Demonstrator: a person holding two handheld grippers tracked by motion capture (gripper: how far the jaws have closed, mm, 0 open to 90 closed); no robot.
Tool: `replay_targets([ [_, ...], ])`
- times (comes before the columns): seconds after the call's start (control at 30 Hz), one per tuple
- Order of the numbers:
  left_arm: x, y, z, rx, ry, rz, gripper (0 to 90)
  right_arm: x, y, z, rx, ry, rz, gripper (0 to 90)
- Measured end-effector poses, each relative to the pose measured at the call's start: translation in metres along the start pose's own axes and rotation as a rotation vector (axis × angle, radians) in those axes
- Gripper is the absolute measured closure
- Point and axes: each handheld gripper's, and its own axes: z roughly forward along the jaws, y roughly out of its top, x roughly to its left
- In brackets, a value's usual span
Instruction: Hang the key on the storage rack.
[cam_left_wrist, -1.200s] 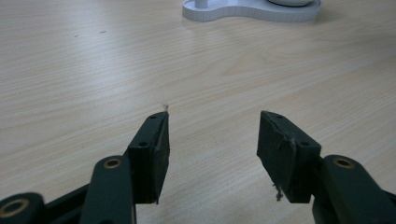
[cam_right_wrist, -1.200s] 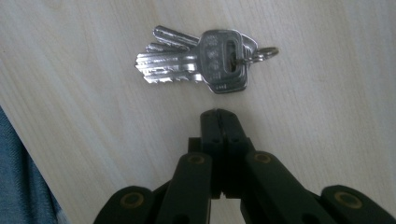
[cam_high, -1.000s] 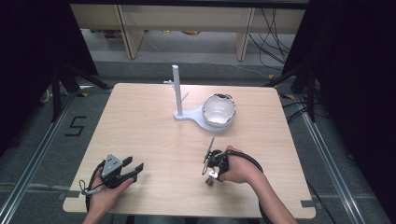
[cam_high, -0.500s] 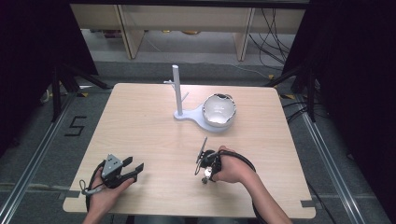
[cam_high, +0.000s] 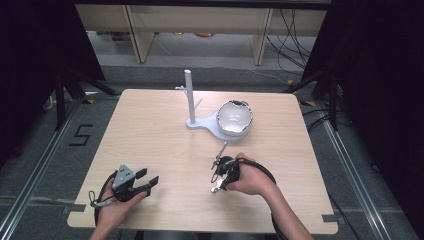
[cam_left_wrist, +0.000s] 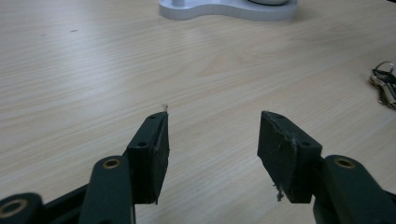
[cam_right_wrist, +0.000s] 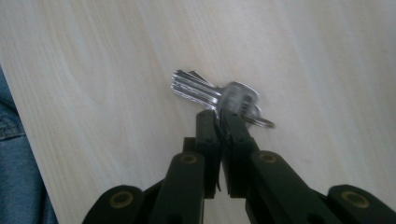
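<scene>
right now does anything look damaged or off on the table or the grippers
One thing: the left gripper has worn fingers, with the black pad chipped and frayed along its edge. Otherwise nothing stands out. The right gripper is shut on the keys, and the white stand and bowl sit upright.

Table is evenly lit from overhead, surroundings left dark; keys ahead of the right gripper are blurred, with glare.

Light wood table, square-ish, mid frame. A white stand with an upright post sits on it upper centre, with a shiny bowl resting on the stand's base.
</scene>
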Motion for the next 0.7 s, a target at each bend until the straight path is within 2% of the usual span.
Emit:
replay_targets([
  [0.07,-0.003,0.001,0.004,0.005,-0.023,-0.002,43.0,-0.002,-0.01,-0.007,-0.031,-0.013,0.038,84.8],
  [0.1,-0.005,0.001,0.005,0.013,-0.031,-0.002,42.9,-0.004,-0.016,-0.009,-0.057,-0.015,0.038,83.6],
  [0.23,-0.008,0.008,0.009,0.05,-0.065,0.0,42.4,-0.014,-0.05,-0.015,-0.143,-0.047,0.101,75.3],
  [0.37,-0.009,0.016,0.014,0.059,-0.102,-0.028,42.3,-0.023,-0.089,-0.019,-0.251,-0.099,0.207,70.5],
  [0.4,-0.009,0.018,0.016,0.06,-0.114,-0.032,41.7,-0.025,-0.1,-0.021,-0.275,-0.113,0.253,69.8],
  [0.53,-0.013,0.028,0.022,0.103,-0.138,-0.01,39.0,-0.033,-0.132,-0.022,-0.387,-0.176,0.306,67.6],
  [0.6,-0.015,0.034,0.026,0.14,-0.159,0.005,37.8,-0.034,-0.142,-0.023,-0.442,-0.212,0.355,66.0],
  [0.63,-0.017,0.037,0.028,0.153,-0.164,0.002,37.2,-0.033,-0.148,-0.025,-0.446,-0.224,0.404,64.7],
  [0.67,-0.019,0.041,0.03,0.174,-0.172,0.01,37.0,-0.035,-0.153,-0.025,-0.489,-0.234,0.406,64.2],
  [0.7,-0.021,0.044,0.031,0.192,-0.17,0.039,36.9,-0.036,-0.158,-0.026,-0.51,-0.255,0.421,63.3],
])
